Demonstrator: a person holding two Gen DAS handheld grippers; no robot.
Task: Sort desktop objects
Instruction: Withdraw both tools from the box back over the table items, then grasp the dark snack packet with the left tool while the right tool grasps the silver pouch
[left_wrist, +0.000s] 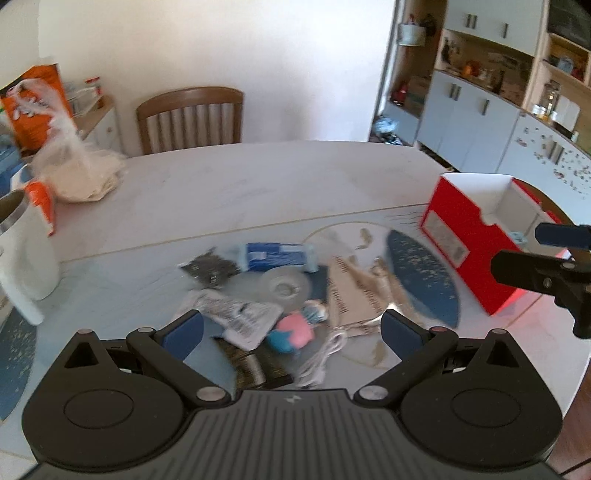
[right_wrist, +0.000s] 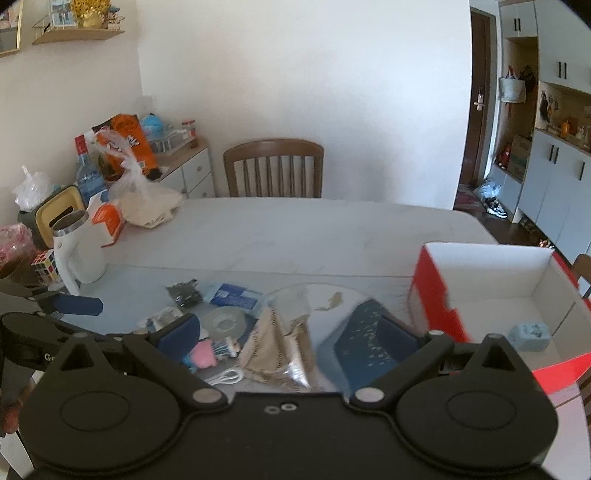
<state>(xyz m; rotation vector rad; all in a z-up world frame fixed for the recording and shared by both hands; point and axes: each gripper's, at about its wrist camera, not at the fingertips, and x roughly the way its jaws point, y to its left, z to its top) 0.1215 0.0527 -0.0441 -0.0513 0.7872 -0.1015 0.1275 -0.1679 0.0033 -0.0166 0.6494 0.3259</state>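
White walls and a run of pale cabinets close in a room where a long pale table (right_wrist: 295, 236) carries everything, with a wooden chair (right_wrist: 273, 168) pushed against its far edge. Next in size, a red box (right_wrist: 434, 299) with a white inside stands open near the table's right edge; a small pale-blue block (right_wrist: 529, 336) lies on its floor, at its near end. A white kettle (right_wrist: 79, 251) stands by the left edge, with an orange-and-white carton (right_wrist: 108, 221) and a crumpled plastic bag (right_wrist: 147, 203) behind it toward the far left corner. Near the front edge, on a printed mat, the loose desktop things lie in a heap left of the box: a beige printed packet (right_wrist: 275, 347), a blue-labelled wrapped pack (left_wrist: 279, 256), a dark speckled pouch (left_wrist: 210, 271), a roll of clear tape (left_wrist: 284, 286), a white sachet with black print (left_wrist: 236, 317), a pink and blue soft piece (left_wrist: 291, 332) and a coiled white cable (left_wrist: 325, 354). The left gripper (left_wrist: 291, 326) hovers over the heap with its jaws spread wide and nothing between the blue pads; whether it touches anything below cannot be told. The right gripper (right_wrist: 291, 338) hangs nearer the box, its jaws likewise spread apart and empty, the beige packet showing in the gap. Motion blur softens the small items.
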